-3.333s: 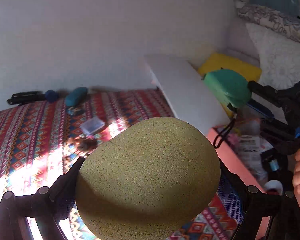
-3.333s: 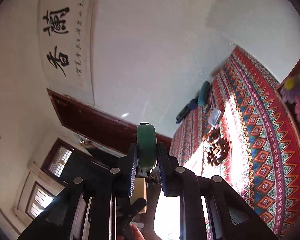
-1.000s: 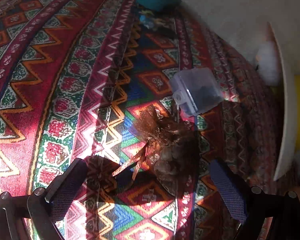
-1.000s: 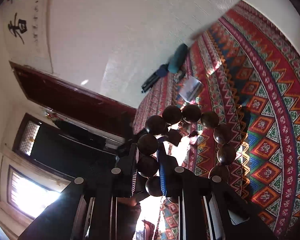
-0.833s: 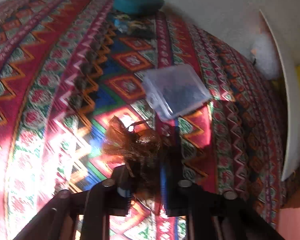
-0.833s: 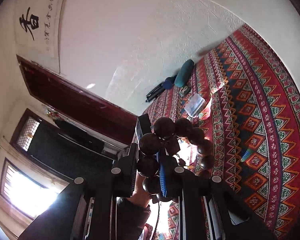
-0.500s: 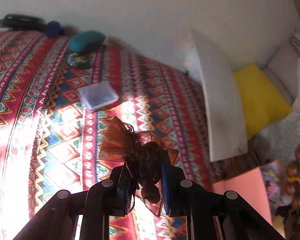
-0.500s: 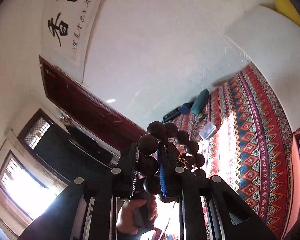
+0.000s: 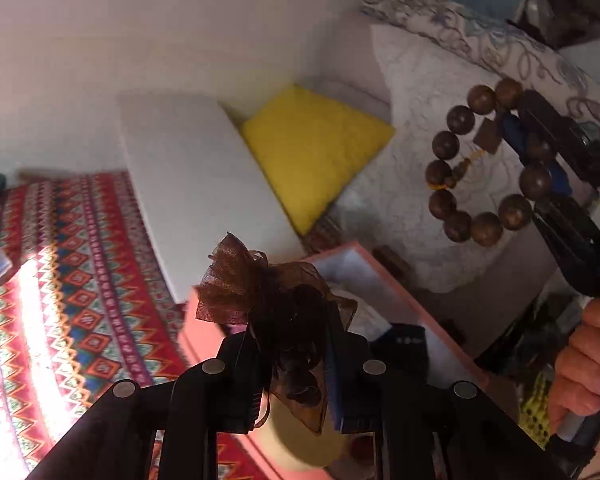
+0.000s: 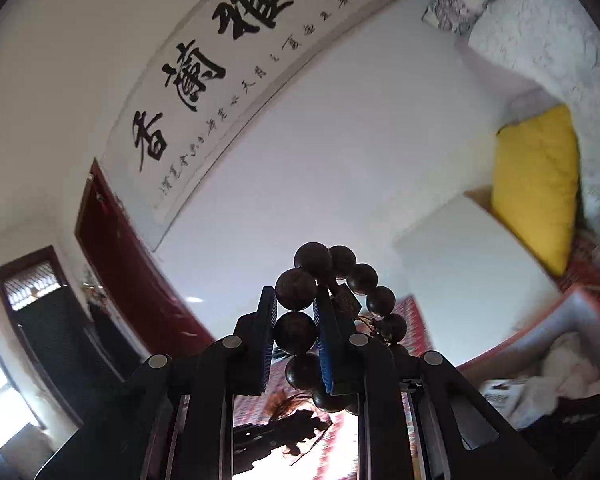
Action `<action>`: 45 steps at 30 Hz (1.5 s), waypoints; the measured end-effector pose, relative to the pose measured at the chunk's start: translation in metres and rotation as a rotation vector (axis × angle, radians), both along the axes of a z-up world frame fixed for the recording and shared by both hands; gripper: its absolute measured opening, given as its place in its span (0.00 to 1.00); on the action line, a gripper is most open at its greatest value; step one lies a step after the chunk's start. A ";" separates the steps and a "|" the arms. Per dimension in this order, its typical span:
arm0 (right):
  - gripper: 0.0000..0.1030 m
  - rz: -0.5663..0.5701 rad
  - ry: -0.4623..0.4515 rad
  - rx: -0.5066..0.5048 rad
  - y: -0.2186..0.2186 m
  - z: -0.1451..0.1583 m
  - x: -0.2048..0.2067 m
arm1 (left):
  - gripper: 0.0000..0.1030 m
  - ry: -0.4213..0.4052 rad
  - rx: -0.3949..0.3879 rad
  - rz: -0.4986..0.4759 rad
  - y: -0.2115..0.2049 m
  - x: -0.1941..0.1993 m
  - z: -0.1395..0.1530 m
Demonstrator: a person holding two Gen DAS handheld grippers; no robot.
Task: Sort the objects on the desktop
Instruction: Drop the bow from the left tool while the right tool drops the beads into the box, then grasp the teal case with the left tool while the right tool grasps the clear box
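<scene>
left claw (image 9: 294, 354) pinches a brown mesh pouch (image 9: 268, 292) above the pink box (image 9: 404, 300), likely carried there for dropping in; right claw (image 10: 296, 334) clamps a bead bracelet (image 10: 332, 300) by one bead, loop dangling free, raised near the box.

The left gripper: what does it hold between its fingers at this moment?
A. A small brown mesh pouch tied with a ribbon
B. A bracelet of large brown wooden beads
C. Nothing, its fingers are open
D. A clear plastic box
A: in the left wrist view the left gripper is shut on the brown mesh pouch, which hangs above the pink box; the bead bracelet is in the right gripper.
</scene>
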State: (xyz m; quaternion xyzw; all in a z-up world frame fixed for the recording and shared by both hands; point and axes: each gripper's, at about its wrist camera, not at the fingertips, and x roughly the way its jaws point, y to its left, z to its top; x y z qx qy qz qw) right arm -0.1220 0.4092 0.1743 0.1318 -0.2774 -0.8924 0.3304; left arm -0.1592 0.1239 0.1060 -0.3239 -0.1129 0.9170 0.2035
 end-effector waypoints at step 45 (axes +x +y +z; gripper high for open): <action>0.99 0.309 0.044 1.211 -0.469 -0.231 -0.118 | 0.96 -0.254 -0.036 0.818 -0.381 0.121 -0.156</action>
